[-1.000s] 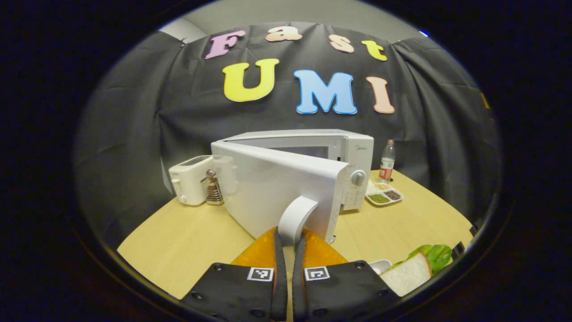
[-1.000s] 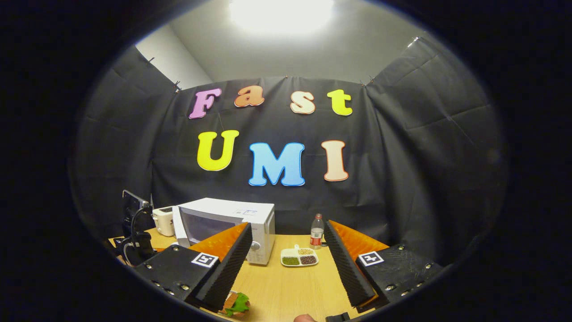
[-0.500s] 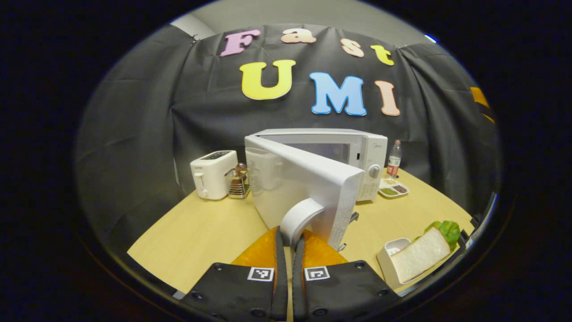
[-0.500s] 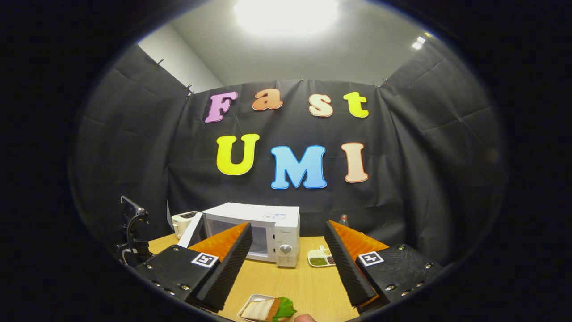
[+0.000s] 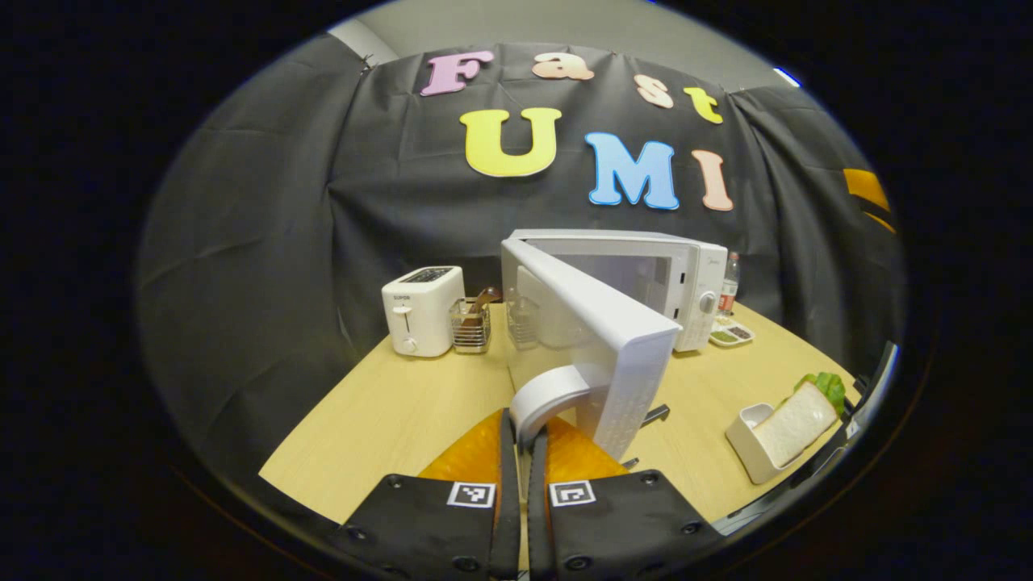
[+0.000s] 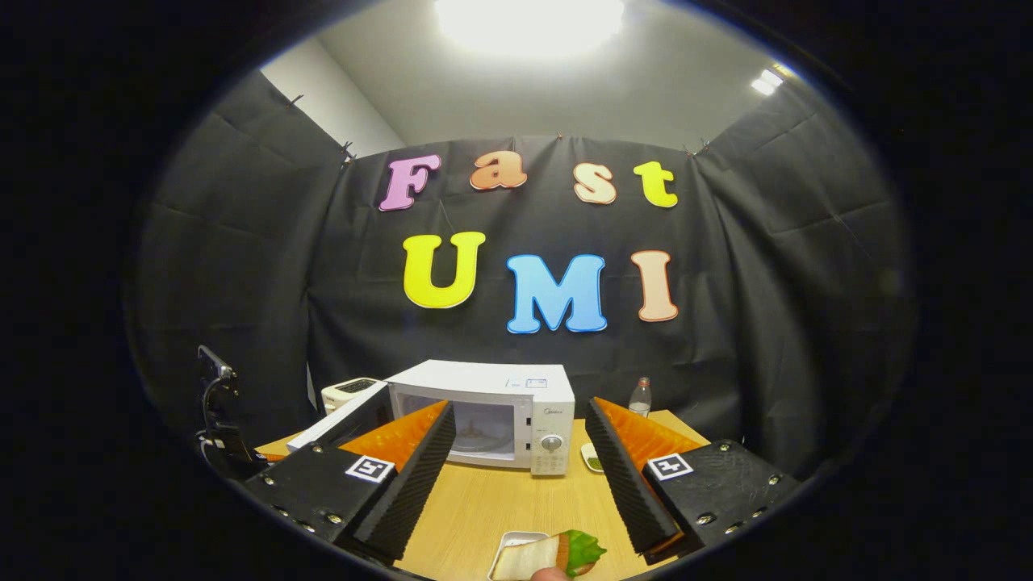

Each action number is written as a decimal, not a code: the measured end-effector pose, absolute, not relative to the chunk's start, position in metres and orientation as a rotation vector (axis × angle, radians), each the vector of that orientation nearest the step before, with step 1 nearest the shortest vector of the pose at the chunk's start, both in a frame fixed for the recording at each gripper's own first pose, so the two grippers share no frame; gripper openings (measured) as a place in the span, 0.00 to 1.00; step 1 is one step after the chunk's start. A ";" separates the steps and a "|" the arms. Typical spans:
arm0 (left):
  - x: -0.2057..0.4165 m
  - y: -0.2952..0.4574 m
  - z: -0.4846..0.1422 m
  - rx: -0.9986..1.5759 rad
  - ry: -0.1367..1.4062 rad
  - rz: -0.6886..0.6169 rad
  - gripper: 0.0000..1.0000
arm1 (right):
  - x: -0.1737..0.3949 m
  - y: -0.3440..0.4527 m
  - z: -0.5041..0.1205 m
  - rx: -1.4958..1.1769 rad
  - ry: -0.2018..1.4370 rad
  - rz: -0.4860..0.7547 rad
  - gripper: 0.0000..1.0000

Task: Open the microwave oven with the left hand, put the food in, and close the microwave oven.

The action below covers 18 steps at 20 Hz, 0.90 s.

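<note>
A white microwave (image 5: 646,274) stands at the back of a wooden table (image 5: 387,411), its door (image 5: 601,339) swung well out toward me. My left gripper (image 5: 519,428) is shut on the door's curved white handle (image 5: 549,394). A sandwich with lettuce (image 5: 795,411) sits in a small white tray (image 5: 746,444) at the right. In the right gripper view, my right gripper (image 6: 516,468) hangs open above the table with nothing in it, the sandwich (image 6: 549,555) just below it and the microwave (image 6: 492,415) beyond with its cavity showing.
A white toaster (image 5: 422,311) and a wire rack (image 5: 470,323) stand left of the microwave. A bottle (image 5: 730,284) and a divided dish of grains (image 5: 729,335) sit to its right. The other gripper's mount (image 6: 216,411) shows at far left in the right gripper view.
The microwave door has swung wider open as my left gripper pulled its handle back. My right gripper has shifted so the sandwich sits more centred below it.
</note>
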<state>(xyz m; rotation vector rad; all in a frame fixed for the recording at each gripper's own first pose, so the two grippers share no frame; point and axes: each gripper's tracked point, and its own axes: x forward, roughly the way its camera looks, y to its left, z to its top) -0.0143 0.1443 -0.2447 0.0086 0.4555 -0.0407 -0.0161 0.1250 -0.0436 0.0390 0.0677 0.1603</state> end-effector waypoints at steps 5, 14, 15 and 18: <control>-0.016 0.165 -0.246 0.017 0.456 -0.082 0.15 | -0.013 0.147 -0.054 0.028 0.094 0.155 0.98; -0.042 0.188 -0.230 0.026 0.455 -0.059 0.41 | 0.006 0.129 -0.069 0.019 0.147 0.122 0.98; -0.047 0.191 -0.221 0.041 0.440 -0.040 0.58 | 0.010 0.126 -0.074 0.028 0.167 0.129 0.98; -0.063 0.194 -0.192 0.039 0.405 -0.003 1.00 | 0.018 0.112 -0.101 0.056 0.260 0.150 0.98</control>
